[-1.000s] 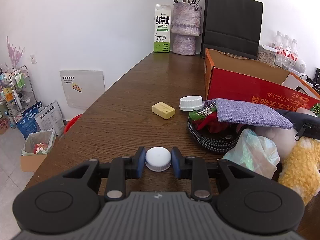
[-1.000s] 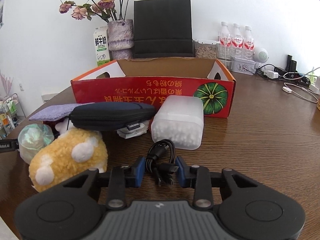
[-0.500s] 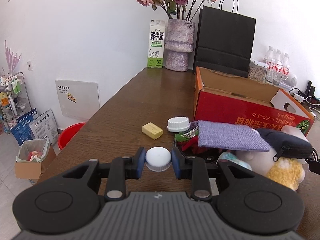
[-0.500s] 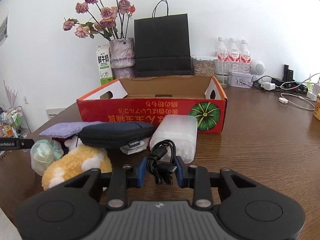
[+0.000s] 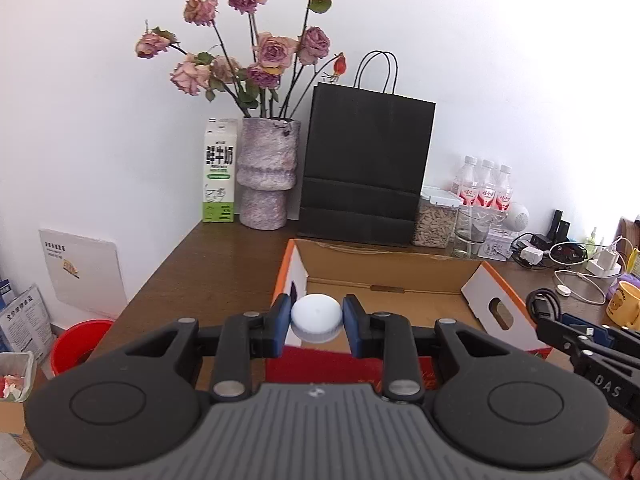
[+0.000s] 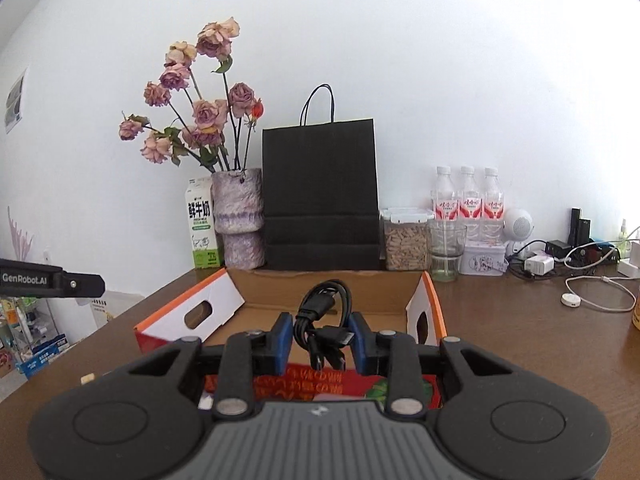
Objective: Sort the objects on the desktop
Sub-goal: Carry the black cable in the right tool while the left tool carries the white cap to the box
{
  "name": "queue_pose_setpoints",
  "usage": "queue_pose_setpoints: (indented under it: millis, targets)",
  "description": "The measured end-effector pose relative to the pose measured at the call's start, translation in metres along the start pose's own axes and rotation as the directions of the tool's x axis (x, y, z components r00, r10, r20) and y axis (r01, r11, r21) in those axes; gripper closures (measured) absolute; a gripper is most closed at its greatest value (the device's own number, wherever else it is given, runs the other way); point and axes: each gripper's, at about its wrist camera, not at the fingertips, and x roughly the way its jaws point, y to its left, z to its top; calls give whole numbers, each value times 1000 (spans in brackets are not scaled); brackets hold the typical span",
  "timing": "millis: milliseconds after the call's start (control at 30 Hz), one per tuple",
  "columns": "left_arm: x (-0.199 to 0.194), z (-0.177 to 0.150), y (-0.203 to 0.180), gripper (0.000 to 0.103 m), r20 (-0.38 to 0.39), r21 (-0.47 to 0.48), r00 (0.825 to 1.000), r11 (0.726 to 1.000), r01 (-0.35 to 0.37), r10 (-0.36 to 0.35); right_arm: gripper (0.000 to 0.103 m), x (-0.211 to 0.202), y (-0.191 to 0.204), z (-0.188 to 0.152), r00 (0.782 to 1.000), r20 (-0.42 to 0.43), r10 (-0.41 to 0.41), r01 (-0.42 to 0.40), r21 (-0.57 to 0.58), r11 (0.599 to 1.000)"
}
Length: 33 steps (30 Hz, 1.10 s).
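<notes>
1. Both tongs are carrying loads, so this looks like the delivery step: the left tongs (image 5: 316, 318) are clamping a white cap (image 5: 316, 317), and the right tongs (image 6: 319, 340) are pinching a coiled black cable (image 6: 322, 320).
2. Cap and cable are both hanging in the air over the near wall of the open cardboard box (image 5: 394, 280), which is sitting toward the tabletop's (image 5: 224, 268) far edge.
3. The box floor is looking bare where it shows.
4. Next move, as I judge it: each load is needing a little forward travel past the red front wall, then a lowering and a parting of the tongs.
5. Writing: the milk carton (image 5: 219, 170) is reading "鲜牛奶" and "FRESH MILK"; an arm at the right view's left edge is reading "GenRobot.AI" (image 6: 24, 279); the box front's red print is upside down.
</notes>
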Motion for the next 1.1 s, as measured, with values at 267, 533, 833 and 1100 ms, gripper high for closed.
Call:
queue_pose_setpoints:
  millis: [267, 533, 833, 1100]
  targets:
    - [92, 22, -26, 74, -178, 25, 984, 1000, -7, 12, 74, 88, -24, 9, 991, -136, -7, 18, 79, 997]
    - [175, 15, -42, 74, -337, 109, 934, 990, -88, 121, 74, 157, -24, 5, 964, -264, 23, 11, 127, 992]
    - [227, -10, -38, 73, -476, 221, 850, 966, -132, 225, 74, 170, -25, -8, 943, -328, 61, -16, 139, 990]
    - [220, -14, -37, 73, -476, 281, 832, 946, -163, 284, 73, 173, -18, -8, 932, -356, 70, -28, 124, 992]
